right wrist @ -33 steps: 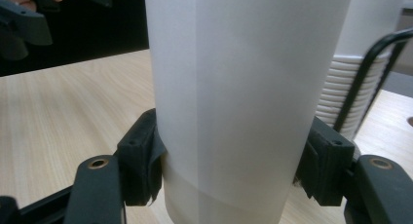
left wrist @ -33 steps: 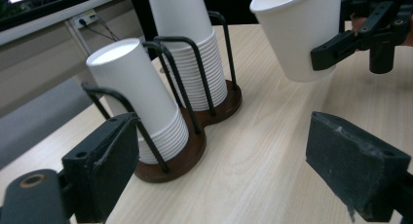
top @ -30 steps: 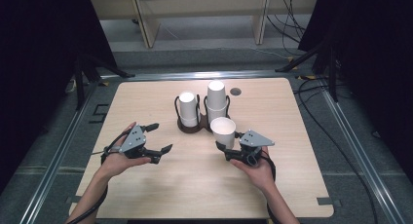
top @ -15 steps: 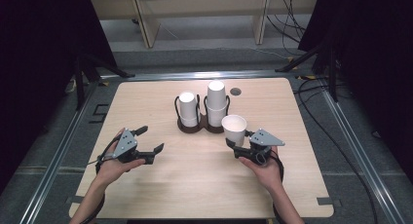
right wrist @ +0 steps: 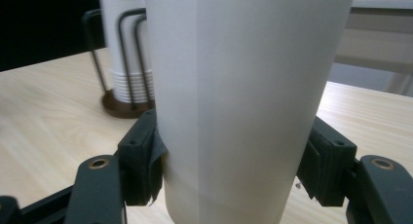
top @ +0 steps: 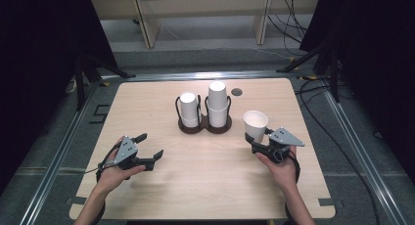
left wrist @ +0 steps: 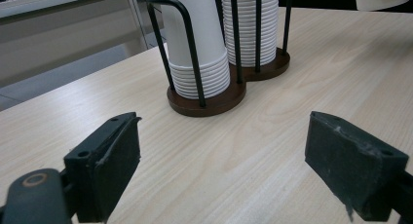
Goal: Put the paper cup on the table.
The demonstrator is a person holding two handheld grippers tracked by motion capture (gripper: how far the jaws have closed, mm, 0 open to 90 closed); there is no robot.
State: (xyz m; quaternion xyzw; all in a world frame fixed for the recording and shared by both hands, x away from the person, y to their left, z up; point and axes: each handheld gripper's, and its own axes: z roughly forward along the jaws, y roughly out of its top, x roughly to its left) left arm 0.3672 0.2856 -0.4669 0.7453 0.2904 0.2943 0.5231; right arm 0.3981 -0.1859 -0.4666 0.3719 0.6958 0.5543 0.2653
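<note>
At about four o'clock from the cup holder [top: 204,124], a single paper cup [top: 255,125] is held upright by the right gripper [top: 258,142], its fingers [right wrist: 141,160] pressed against both sides of the thin wall low down, just above the surface [top: 215,186]. The wall could be dented or crushed if the grip is tightened; if it is loosened, the smooth tapered cup could slip down or tip, since little of it is clasped. At eight o'clock from the holder, the left gripper [top: 147,154] is kept with its fingers [left wrist: 109,165] spread wide and nothing between them. Were it swung toward the two stacks [left wrist: 229,39], the light rack could be knocked or pushed along.
</note>
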